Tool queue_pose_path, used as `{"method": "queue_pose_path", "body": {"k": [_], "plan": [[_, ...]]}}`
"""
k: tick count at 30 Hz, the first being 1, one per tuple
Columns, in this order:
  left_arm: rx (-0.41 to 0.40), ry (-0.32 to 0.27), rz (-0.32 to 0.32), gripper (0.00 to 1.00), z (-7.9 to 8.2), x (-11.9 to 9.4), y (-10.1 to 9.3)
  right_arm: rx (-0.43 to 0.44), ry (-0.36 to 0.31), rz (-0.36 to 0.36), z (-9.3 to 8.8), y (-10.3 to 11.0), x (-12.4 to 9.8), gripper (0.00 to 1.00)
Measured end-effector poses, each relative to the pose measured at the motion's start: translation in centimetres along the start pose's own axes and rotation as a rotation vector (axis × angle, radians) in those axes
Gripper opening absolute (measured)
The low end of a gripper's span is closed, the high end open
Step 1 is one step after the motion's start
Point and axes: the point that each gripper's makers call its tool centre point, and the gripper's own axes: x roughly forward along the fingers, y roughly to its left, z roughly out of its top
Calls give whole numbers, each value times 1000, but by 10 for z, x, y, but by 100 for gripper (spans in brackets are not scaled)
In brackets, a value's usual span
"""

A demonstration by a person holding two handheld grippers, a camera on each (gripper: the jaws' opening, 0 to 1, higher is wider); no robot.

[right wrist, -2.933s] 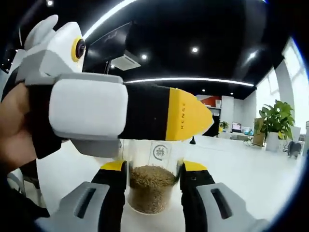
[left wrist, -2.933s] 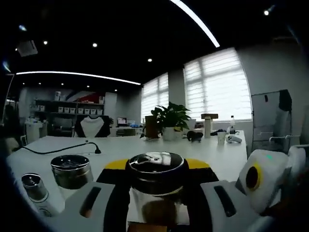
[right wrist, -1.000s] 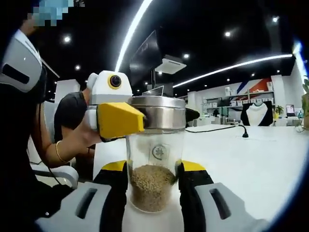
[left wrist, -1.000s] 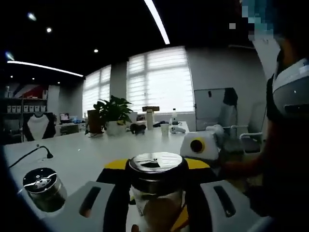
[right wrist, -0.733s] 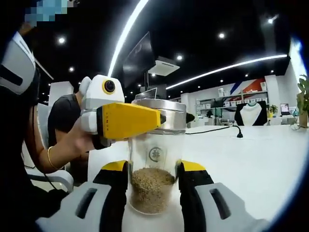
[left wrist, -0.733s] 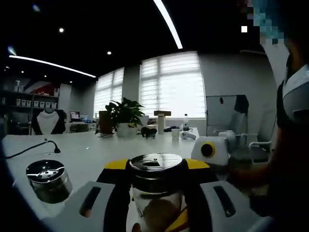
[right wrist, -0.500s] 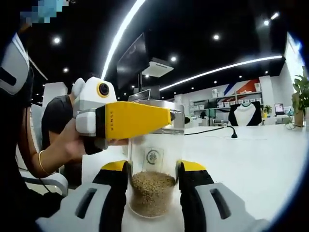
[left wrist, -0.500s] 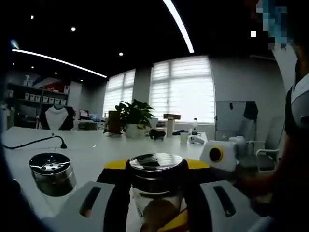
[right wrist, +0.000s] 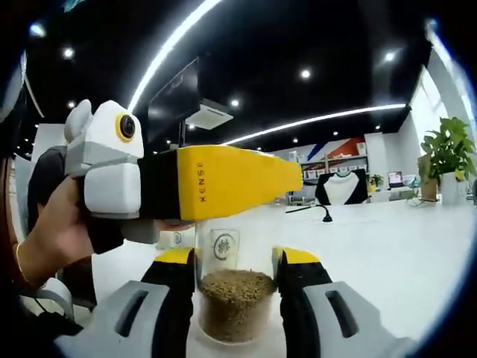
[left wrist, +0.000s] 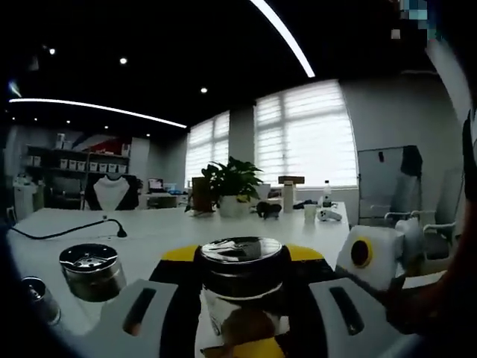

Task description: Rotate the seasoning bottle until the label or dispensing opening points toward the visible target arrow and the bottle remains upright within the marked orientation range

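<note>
Holding the seasoning bottle [right wrist: 237,287] at its glass body, our right gripper [right wrist: 237,298] squeezes it from both sides. Our left gripper [left wrist: 242,287] is closed round the shiny lid [left wrist: 242,257]. The bottle stands straight on the white table [right wrist: 402,253]. Since a moment ago the left gripper has swung round, so we think the turn is under way. We see no arrow. Farther off sits another shaker [left wrist: 91,270].
</note>
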Motion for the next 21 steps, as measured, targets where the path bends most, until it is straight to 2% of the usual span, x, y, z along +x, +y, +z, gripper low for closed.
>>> {"method": "queue_pose_path", "body": {"k": [3,7,12,17,21], "plan": [[4,2,25,44,0,0,1,-13,54,-72,-9,-4,2,44],[-24,-18,48,44,2,0,2,-78,59,-156,-12,-7,3,46],[8,-6,119,44,2,0,3,-78,51,-189,-10,-8,7,47],[-2,-2,140,44,3,1,5,-86,38,-223,-7,-11,10,48],[1,14,140,44,0,1,5,-89,49,-222,-9,-13,11,47]]}}
